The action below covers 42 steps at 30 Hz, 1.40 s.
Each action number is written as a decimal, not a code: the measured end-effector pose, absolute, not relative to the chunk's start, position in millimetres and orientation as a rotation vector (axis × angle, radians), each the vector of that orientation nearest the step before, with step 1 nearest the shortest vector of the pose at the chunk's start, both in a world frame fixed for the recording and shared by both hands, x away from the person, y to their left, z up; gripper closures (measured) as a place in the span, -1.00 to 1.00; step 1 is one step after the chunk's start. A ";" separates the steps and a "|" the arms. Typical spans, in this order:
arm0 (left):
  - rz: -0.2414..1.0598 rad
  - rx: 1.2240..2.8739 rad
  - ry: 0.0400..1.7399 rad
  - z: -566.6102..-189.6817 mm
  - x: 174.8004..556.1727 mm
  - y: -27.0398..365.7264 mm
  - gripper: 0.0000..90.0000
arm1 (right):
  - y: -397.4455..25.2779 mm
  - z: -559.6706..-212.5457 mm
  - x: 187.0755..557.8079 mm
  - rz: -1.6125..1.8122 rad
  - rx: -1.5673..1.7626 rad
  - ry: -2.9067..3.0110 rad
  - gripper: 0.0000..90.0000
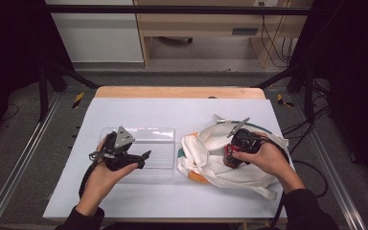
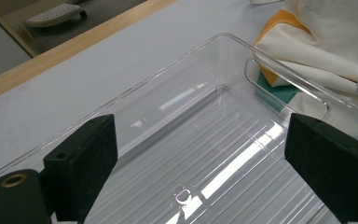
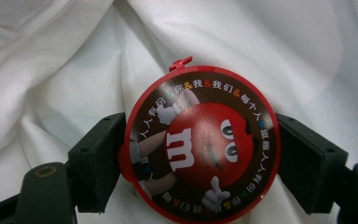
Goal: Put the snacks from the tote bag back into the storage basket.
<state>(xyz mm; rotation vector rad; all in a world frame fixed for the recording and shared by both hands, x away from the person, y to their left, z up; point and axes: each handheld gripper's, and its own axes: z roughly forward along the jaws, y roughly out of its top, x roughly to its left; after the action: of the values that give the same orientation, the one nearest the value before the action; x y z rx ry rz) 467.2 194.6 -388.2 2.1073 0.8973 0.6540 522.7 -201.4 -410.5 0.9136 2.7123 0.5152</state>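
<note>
A round M&M's candy tub [image 3: 200, 145] with a red lid sits between the two jaws of my right gripper [image 3: 198, 161], which is shut on its sides. In the high view that right gripper [image 1: 231, 158] points down into a white cloth bag [image 1: 211, 143] with orange and green print, and the candy tub [image 1: 228, 157] shows as a dark red-and-brown cylinder. My left gripper [image 1: 146, 155] hovers over a clear plastic tray [image 1: 165, 132], jaws wide apart. In the left gripper view the left gripper [image 2: 200, 163] is open above the ribbed floor of the clear tray [image 2: 135, 98], with nothing in it.
The white bag [image 2: 326, 42] lies just beyond the tray's right end. A white mat [image 1: 172, 110] covers the wooden table [image 1: 177, 92]. Metal frame rails run along both sides of the table, and cabinets and cables stand behind it.
</note>
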 end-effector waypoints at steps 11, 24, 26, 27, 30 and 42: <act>0.657 2.101 0.912 -387.3 468.6 199.8 -0.79 | -200.2 -412.3 524.4 0.494 0.927 2.723 -0.46; 0.638 2.080 0.962 -391.1 474.1 211.5 -0.79 | -202.5 -403.7 517.3 0.535 0.944 2.697 -0.45; 0.637 2.076 0.969 -391.8 474.7 212.8 -0.79 | -202.6 -401.0 515.4 0.546 0.939 2.691 -0.45; 0.636 2.078 0.971 -391.9 474.8 213.2 -0.79 | -202.6 -399.4 514.1 0.548 0.935 2.690 -0.45; 0.638 2.077 0.973 -392.4 475.7 214.6 -0.79 | -201.8 -394.6 510.7 0.543 0.915 2.675 -0.45; 0.606 2.062 0.994 -395.8 478.6 219.7 -0.79 | -195.6 -368.5 501.4 0.574 0.861 2.626 -0.45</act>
<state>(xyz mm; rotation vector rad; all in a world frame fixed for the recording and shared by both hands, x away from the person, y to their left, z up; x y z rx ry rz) 478.6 219.7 -395.8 2.0621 0.9936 0.6056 501.4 -195.6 -368.5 0.8610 2.6262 0.5743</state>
